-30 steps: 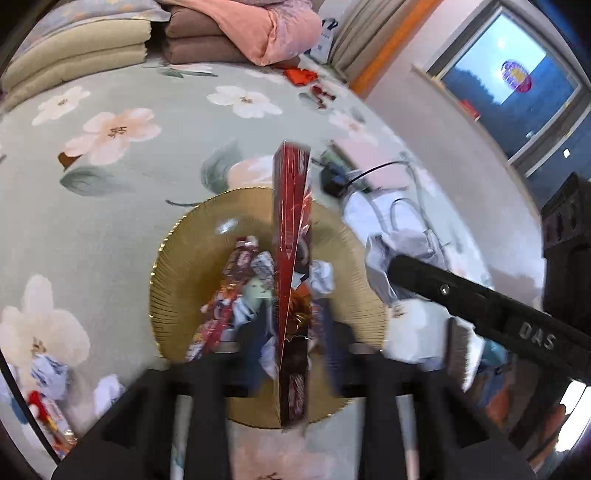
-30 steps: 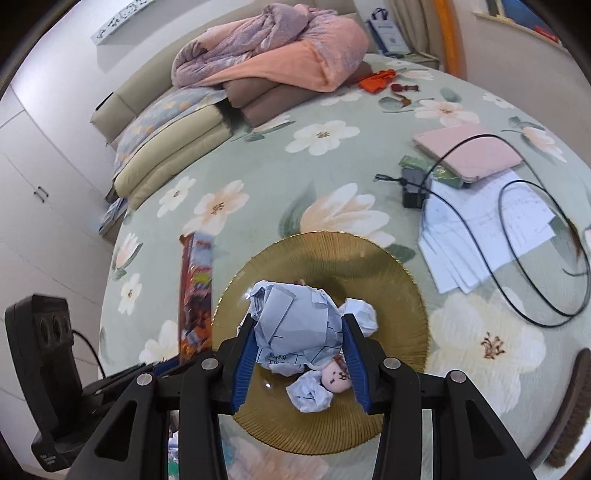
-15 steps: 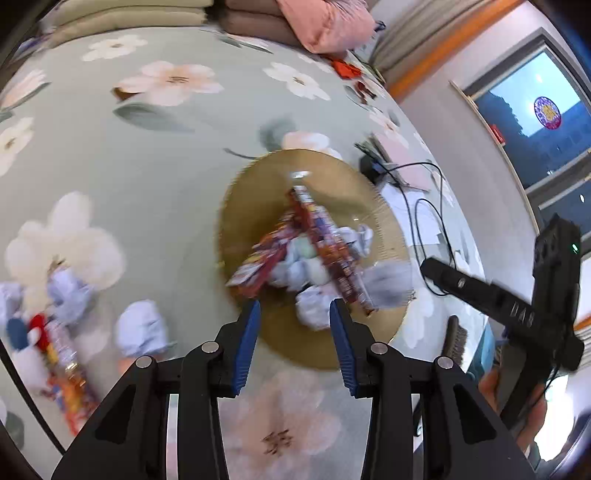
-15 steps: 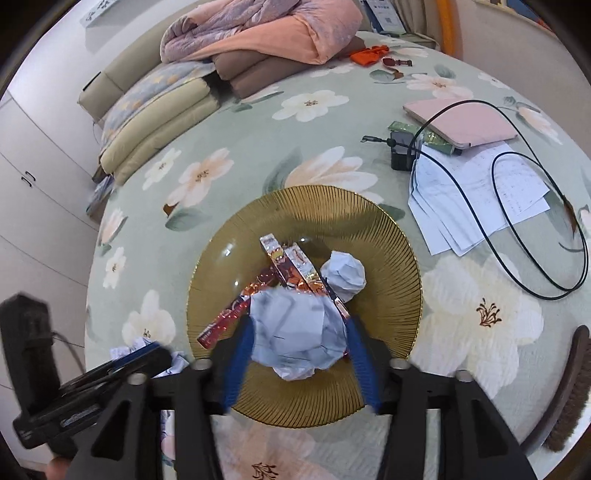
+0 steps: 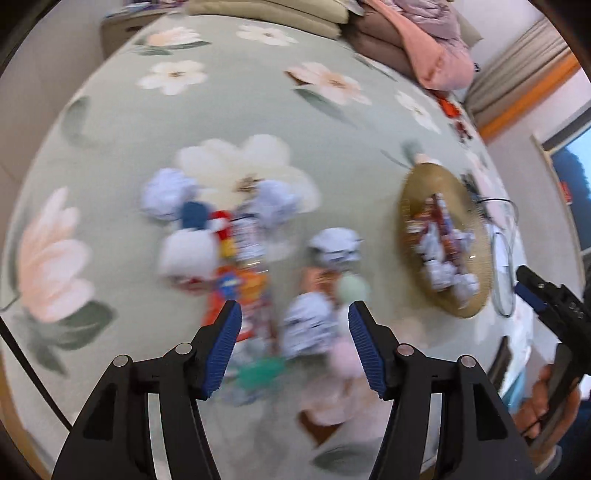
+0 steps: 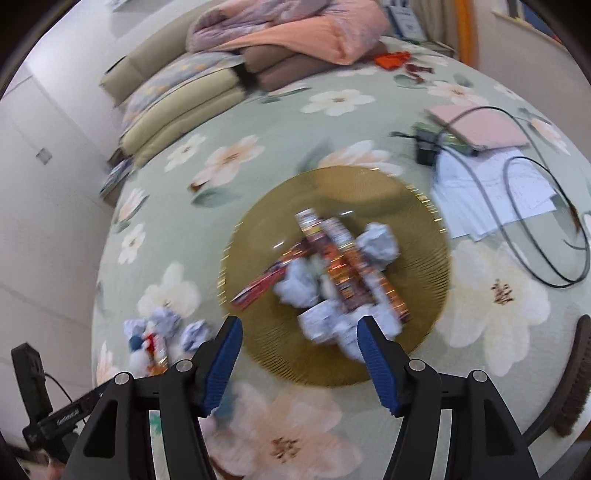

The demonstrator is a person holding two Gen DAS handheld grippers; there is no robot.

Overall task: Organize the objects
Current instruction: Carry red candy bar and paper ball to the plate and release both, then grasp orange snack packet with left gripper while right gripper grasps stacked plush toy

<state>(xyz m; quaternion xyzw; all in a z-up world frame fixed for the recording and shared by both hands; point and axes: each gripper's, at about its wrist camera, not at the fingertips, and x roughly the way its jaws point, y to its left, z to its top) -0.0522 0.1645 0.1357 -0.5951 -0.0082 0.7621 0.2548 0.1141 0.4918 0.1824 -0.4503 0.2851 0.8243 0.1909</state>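
Note:
A gold ribbed plate (image 6: 332, 192) lies on the flowered bedspread and holds long red snack packets (image 6: 343, 258) and crumpled paper balls (image 6: 378, 243). My right gripper (image 6: 298, 323) hangs open over the plate's near rim with nothing between its fingers. In the blurred left wrist view, my left gripper (image 5: 294, 308) hovers over a loose pile left of the plate (image 5: 424, 184). Its jaws are opening and grip nothing. A crumpled paper ball (image 5: 314, 325) lies on the bed below the gap. An orange snack packet (image 5: 243, 288), more paper balls (image 5: 334, 245) and a small blue-and-red toy (image 5: 195, 218) lie around it.
Folded pillows (image 6: 177, 107) and pink blankets (image 6: 295, 33) are stacked at the far end of the bed. A pink laptop (image 6: 480, 125), loose papers (image 6: 495, 188), a black charger (image 6: 424, 147) and a looping cable (image 6: 546, 229) lie right of the plate. A brush (image 6: 576, 369) sits at the right edge.
The left gripper dropped its red snack packet on the plate, swung left to the loose pile and opened wider. The right gripper let its paper ball fall onto the plate and drew back.

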